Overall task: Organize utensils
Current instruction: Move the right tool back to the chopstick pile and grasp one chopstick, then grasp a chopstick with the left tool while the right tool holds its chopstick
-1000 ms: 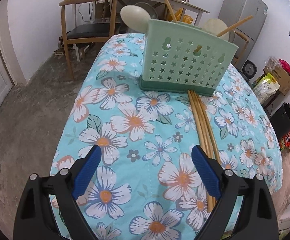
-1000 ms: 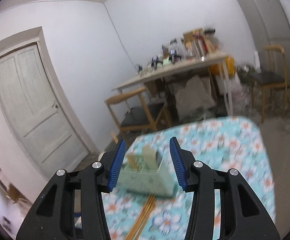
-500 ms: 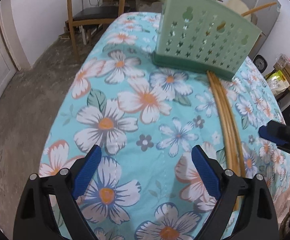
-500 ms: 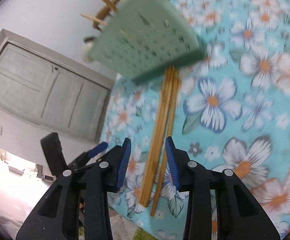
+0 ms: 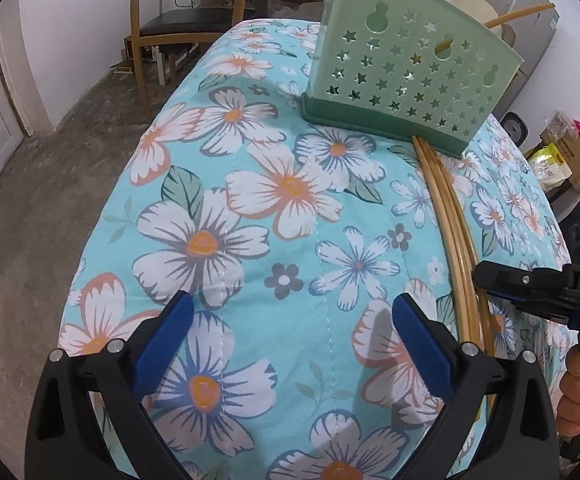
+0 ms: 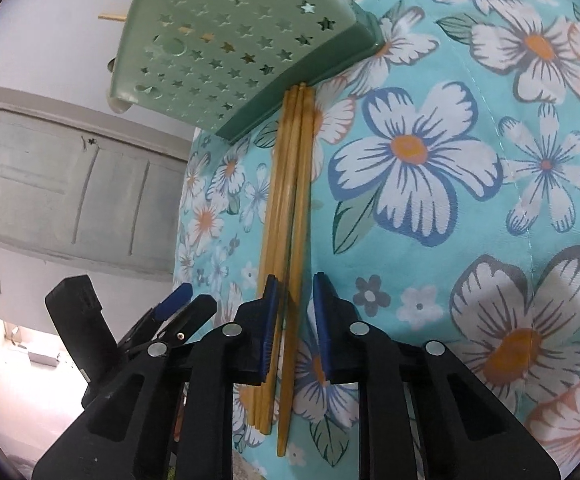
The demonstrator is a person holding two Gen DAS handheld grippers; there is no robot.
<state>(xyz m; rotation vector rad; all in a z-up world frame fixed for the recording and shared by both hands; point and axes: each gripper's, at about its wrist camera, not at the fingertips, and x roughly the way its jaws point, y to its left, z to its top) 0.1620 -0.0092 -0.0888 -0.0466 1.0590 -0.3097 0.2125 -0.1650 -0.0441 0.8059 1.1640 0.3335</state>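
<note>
Chopsticks, a bundle of long bamboo sticks, lay on the floral blue tablecloth, far ends touching the pale green star-punched plastic caddy. Right gripper straddled them, jaws part-spread, nothing pinched; closing there risked catching several sticks or scattering them. Left gripper hovered spread wide, empty, to the left.

Even, soft indoor light, both views sharp; strong fisheye bending with black corner vignette; blown-out glare lower left of right wrist view; soft shadows on tablecloth.
</note>
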